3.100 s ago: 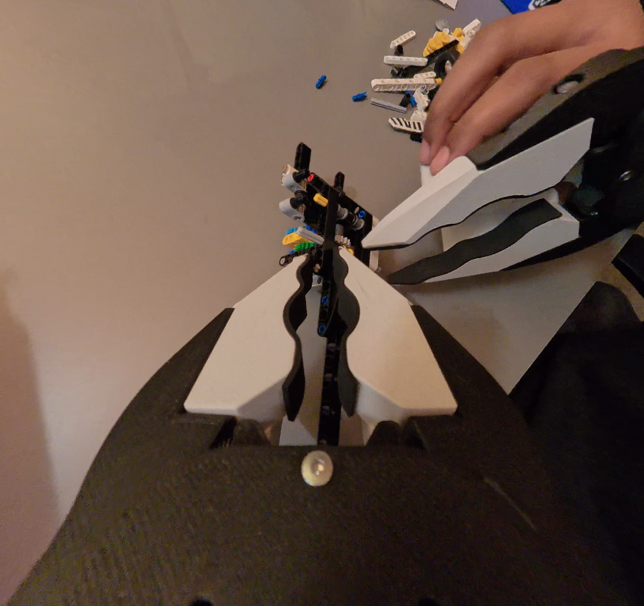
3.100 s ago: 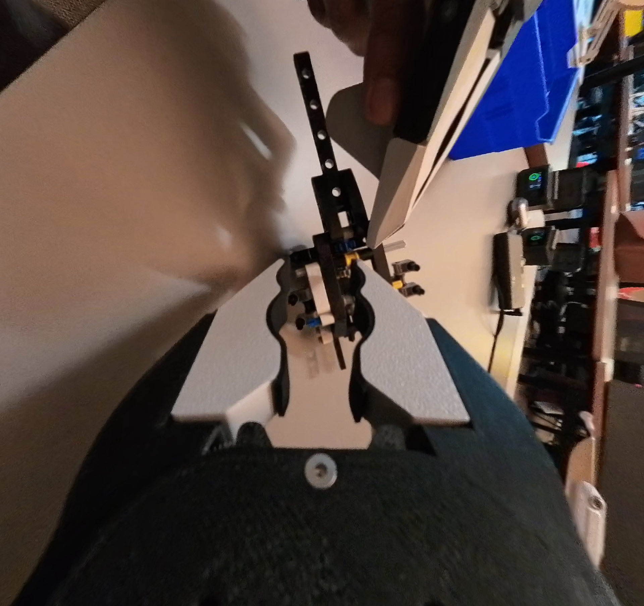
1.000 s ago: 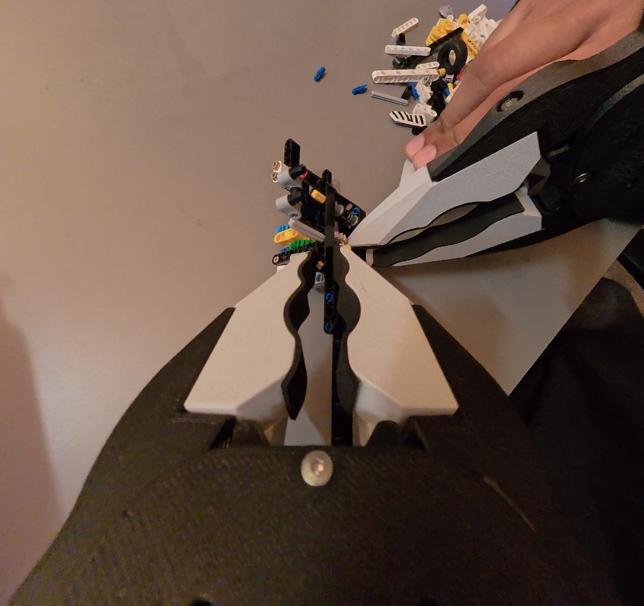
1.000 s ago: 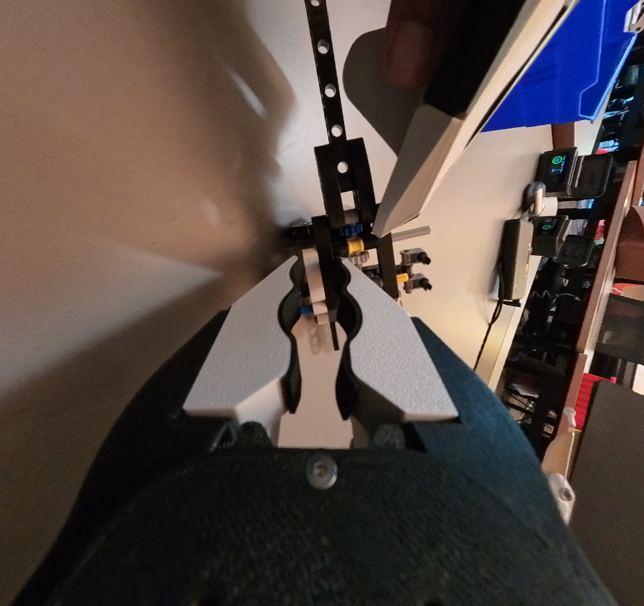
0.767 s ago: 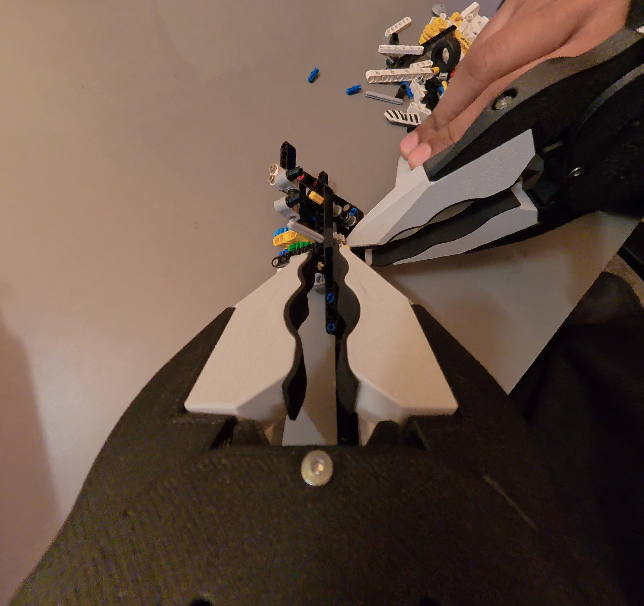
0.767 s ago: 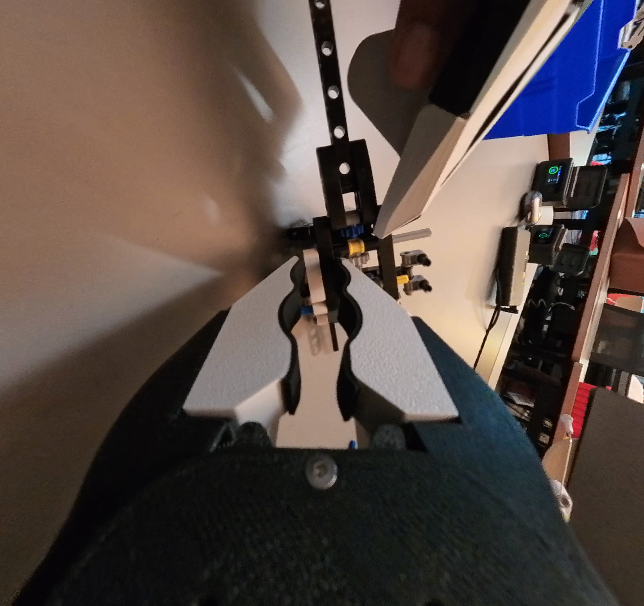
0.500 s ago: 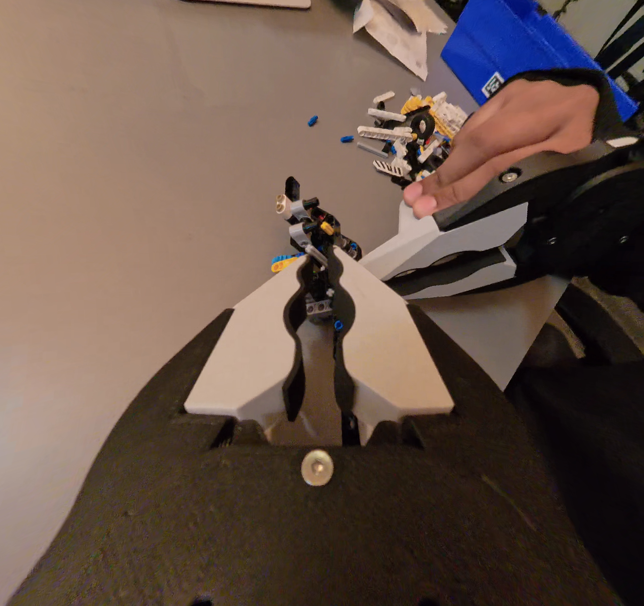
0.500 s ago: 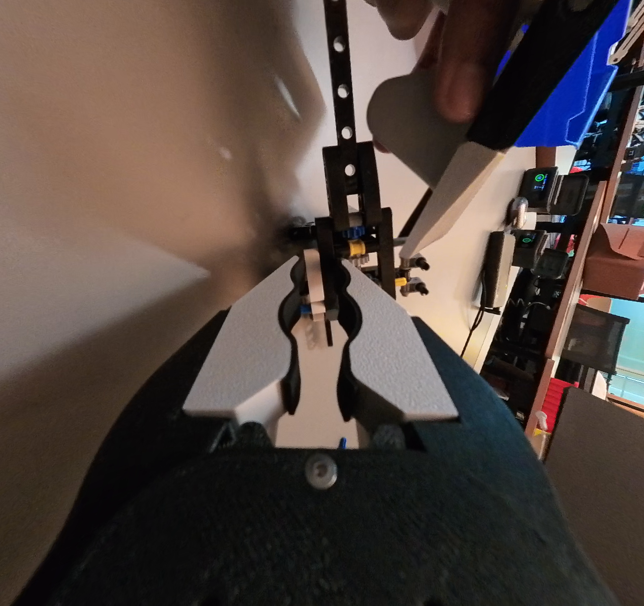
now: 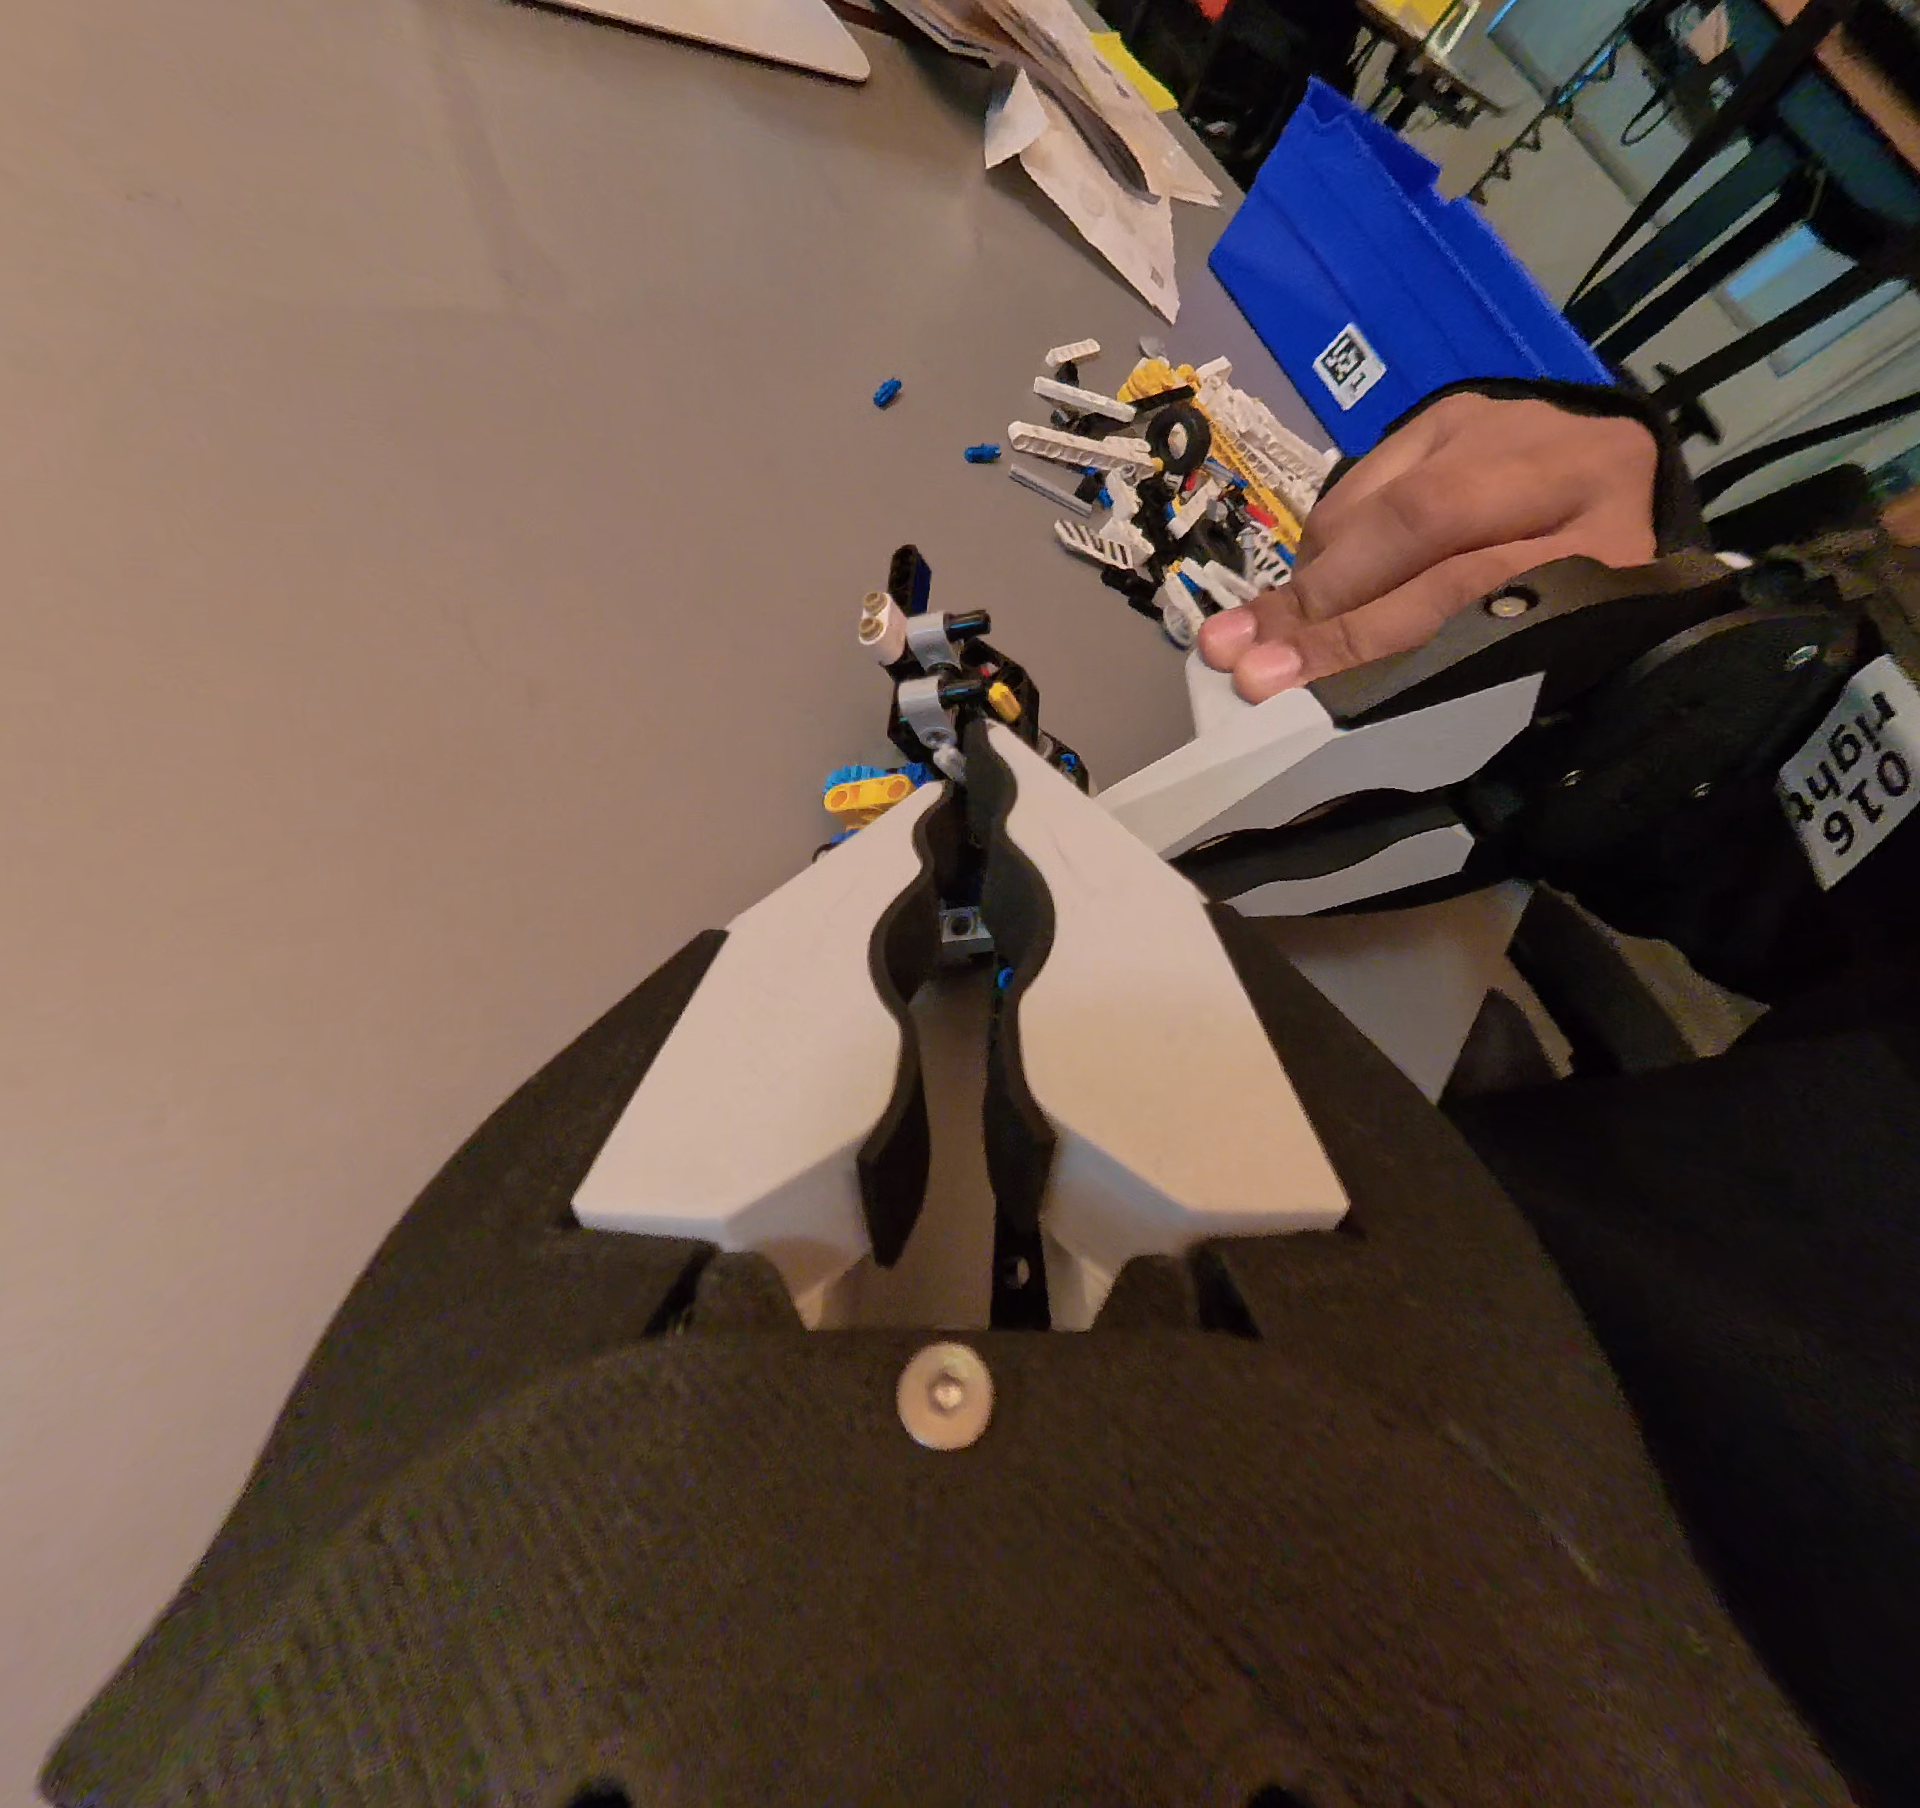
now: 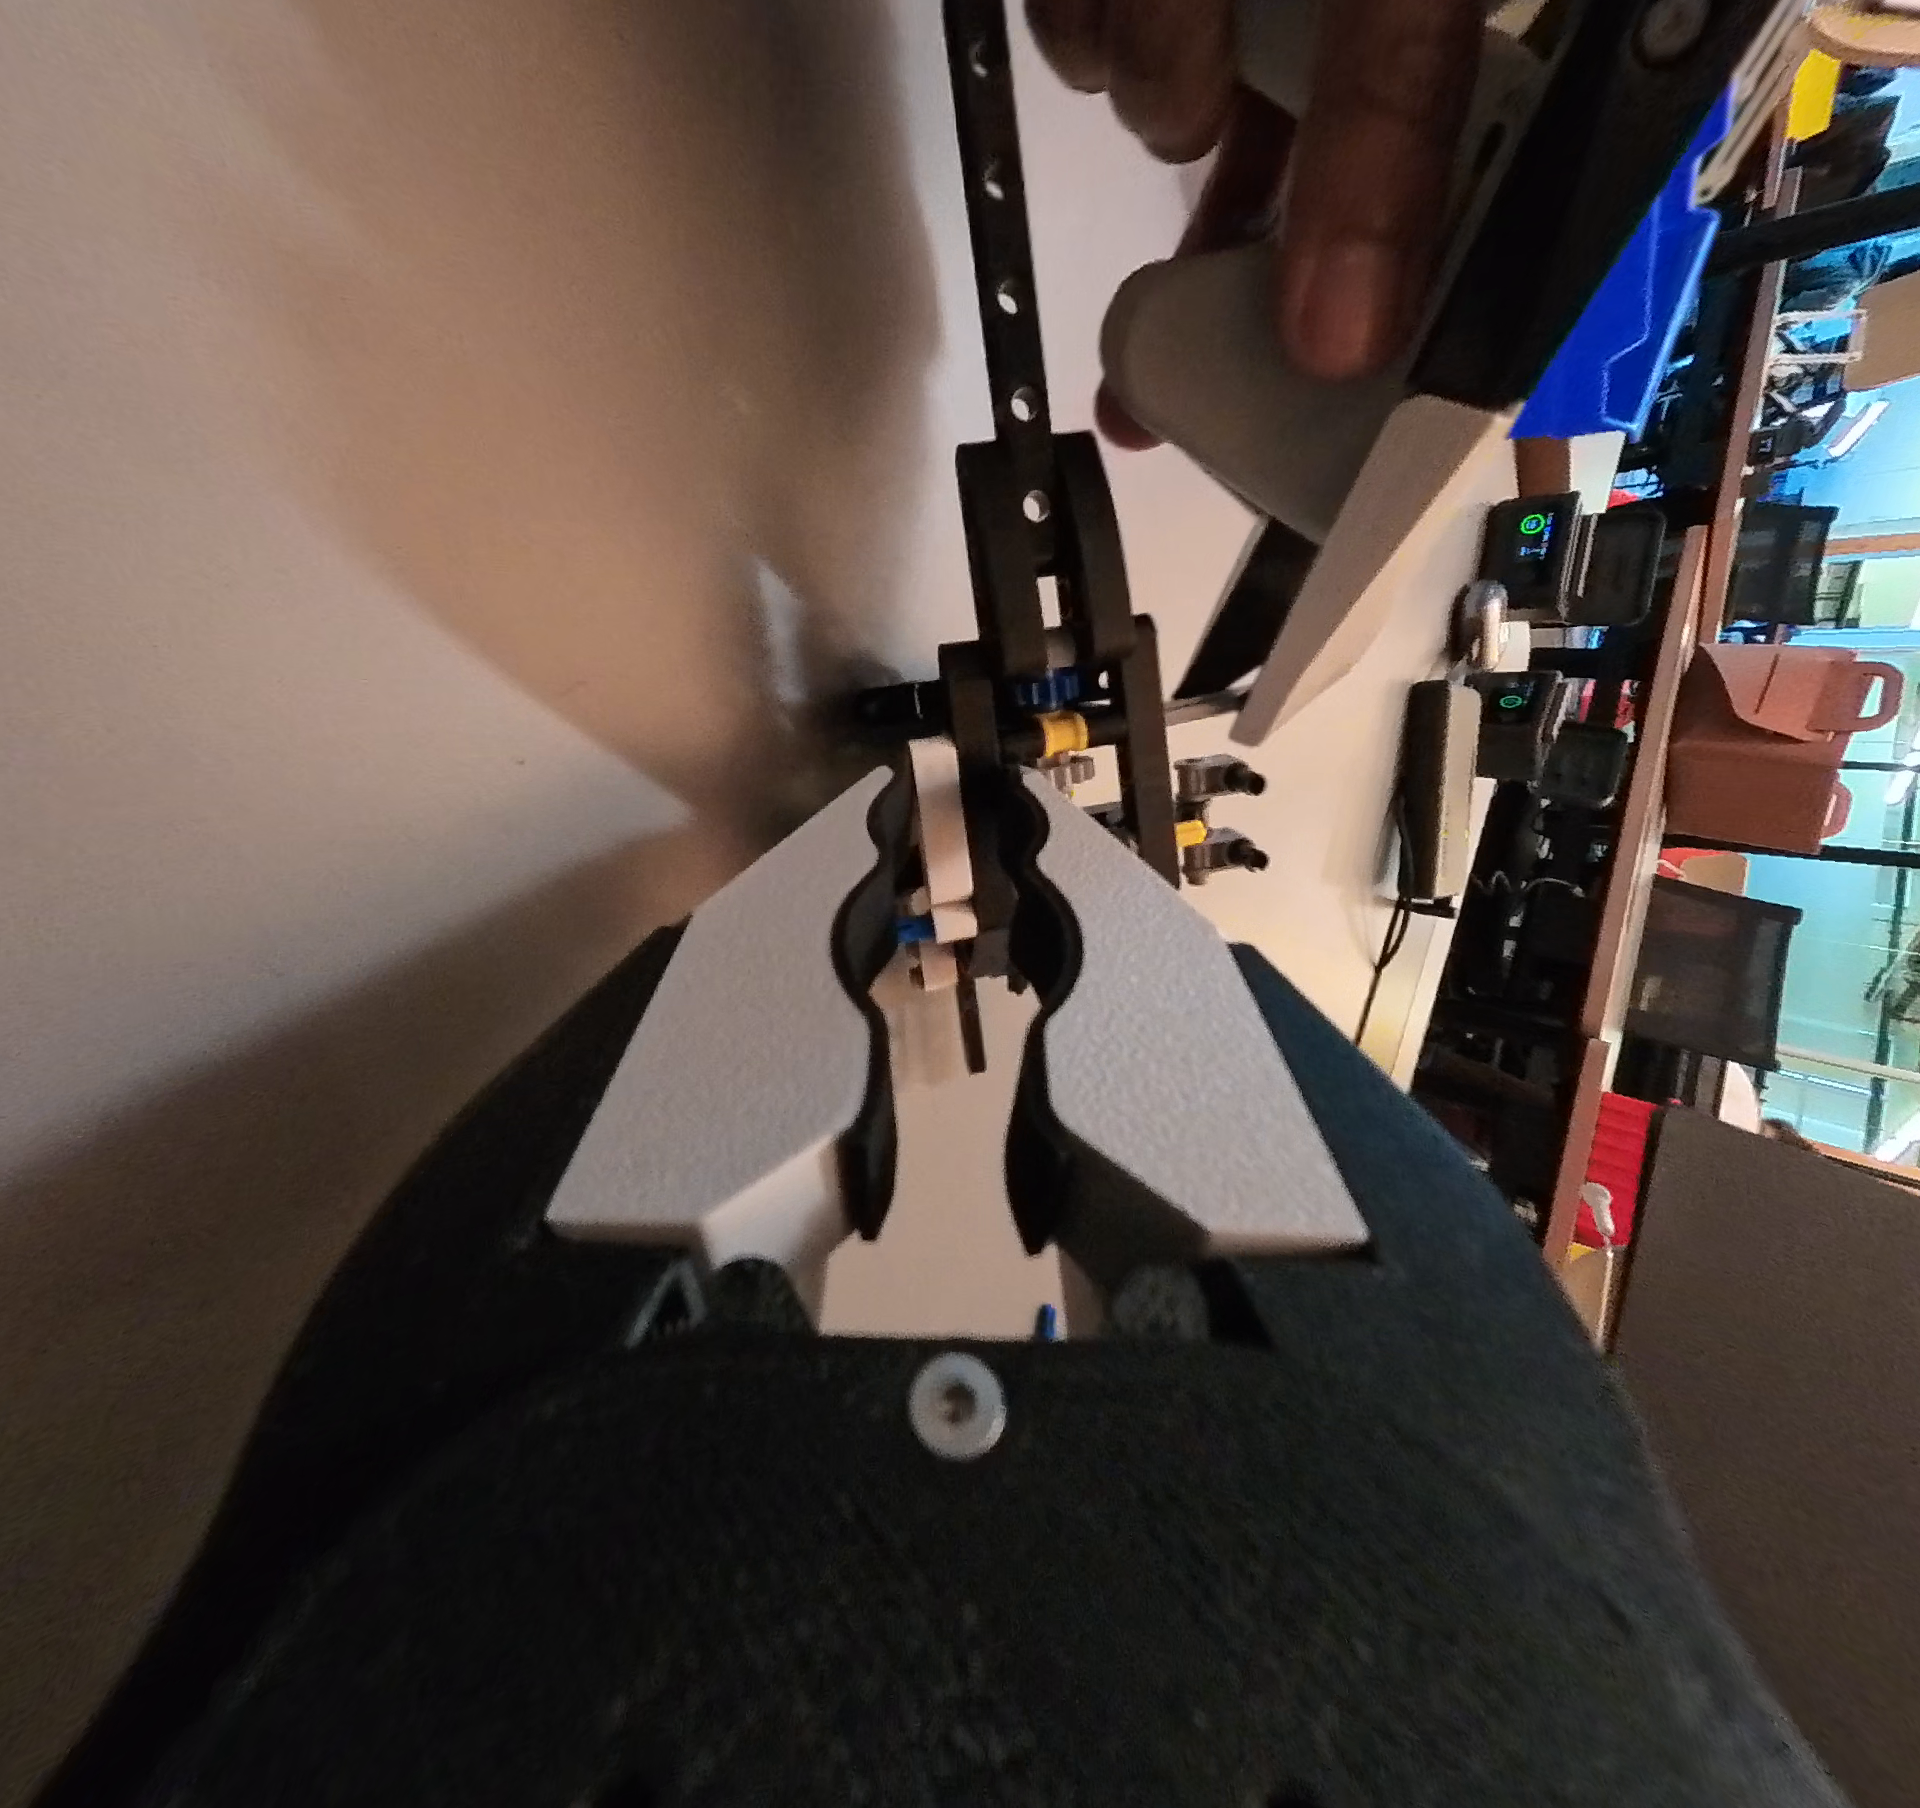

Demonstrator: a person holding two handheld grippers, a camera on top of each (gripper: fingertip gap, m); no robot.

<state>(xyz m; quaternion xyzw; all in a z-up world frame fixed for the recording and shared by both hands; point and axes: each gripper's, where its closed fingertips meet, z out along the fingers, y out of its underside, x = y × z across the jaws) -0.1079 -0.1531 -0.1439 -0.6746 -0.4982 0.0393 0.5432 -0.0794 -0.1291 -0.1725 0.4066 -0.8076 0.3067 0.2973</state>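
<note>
Two sets of my fingers clamp one black brick-built assembly (image 9: 961,709) above the grey worktop (image 9: 416,408) at mid-frame: my left gripper (image 9: 966,802) nips its thin black beam, my right gripper (image 10: 961,823) its white-and-black end.

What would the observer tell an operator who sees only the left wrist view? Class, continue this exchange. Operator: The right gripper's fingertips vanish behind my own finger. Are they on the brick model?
Observer: Yes. The right gripper is shut on the brick model, with its pads pressing on a white piece and a black piece beside it.
Operator: Does anything stick out of the model on its far side?
Observer: A long black holed beam runs straight away from the right gripper, toward the person's hand.
Operator: What lies past the table edge there?
Observer: Shelving, with two small devices showing green-lit screens in front of it.
</note>
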